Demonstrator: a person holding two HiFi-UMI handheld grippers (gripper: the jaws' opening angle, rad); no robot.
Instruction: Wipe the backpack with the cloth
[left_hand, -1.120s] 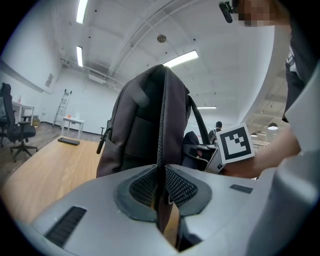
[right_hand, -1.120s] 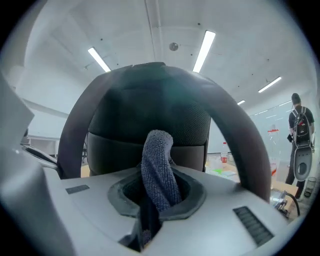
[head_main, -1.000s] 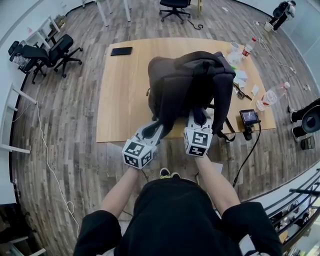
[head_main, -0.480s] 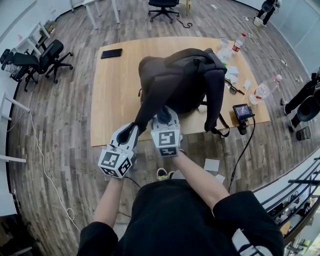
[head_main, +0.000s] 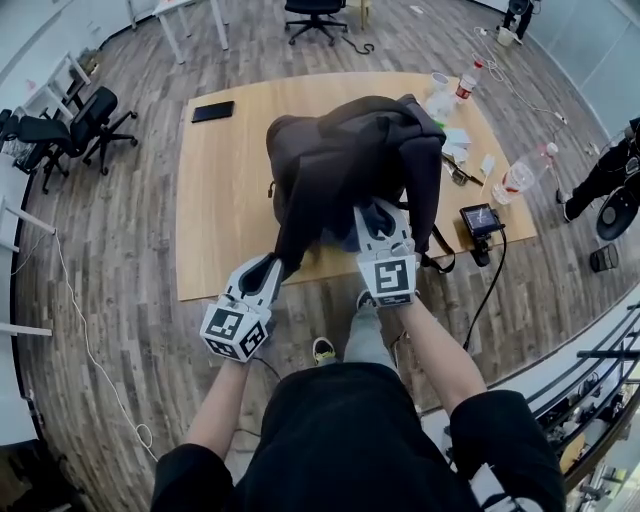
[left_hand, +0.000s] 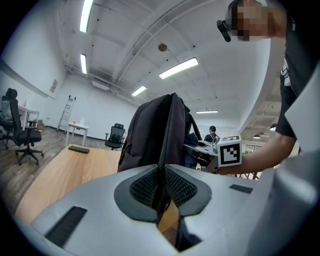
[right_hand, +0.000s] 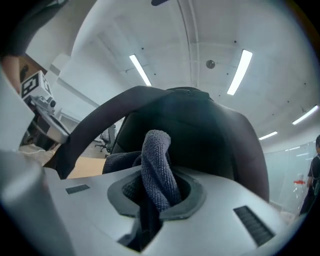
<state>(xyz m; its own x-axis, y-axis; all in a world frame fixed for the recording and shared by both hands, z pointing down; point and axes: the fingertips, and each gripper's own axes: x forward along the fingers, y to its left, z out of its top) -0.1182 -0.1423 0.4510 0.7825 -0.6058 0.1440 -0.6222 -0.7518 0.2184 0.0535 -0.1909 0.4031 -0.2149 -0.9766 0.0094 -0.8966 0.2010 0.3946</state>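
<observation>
At the near edge of the worktop (head_main: 215, 215), clamped with the left hand-held gripper (head_main: 272, 270) on a dark shoulder strap (left_hand: 167, 130), drawn taut down and off that edge. Just to the right, pinching a bunched grey cloth (right_hand: 156, 165) in the right hand-held gripper (head_main: 378, 215), shut firmly on its fold and raised to the lower back panel of the backpack (head_main: 345, 150); touching or just short of it, impossible to tell. Standing upright there, mid-worktop and leaning toward the near edge. Most likely to go wrong at the strap: too hard a pull, and apt to tip or drag the backpack over the near edge. Only a short tuft of cloth proud of the jaws, so a risk of scraping the fabric with bare plastic instead of wiping, or of losing the cloth on a heavy stroke. Farther off, along the right edge and far right corner, bottles (head_main: 520, 178) and a small screen device (head_main: 478, 218), liable to be knocked by a sliding or toppling backpack.
</observation>
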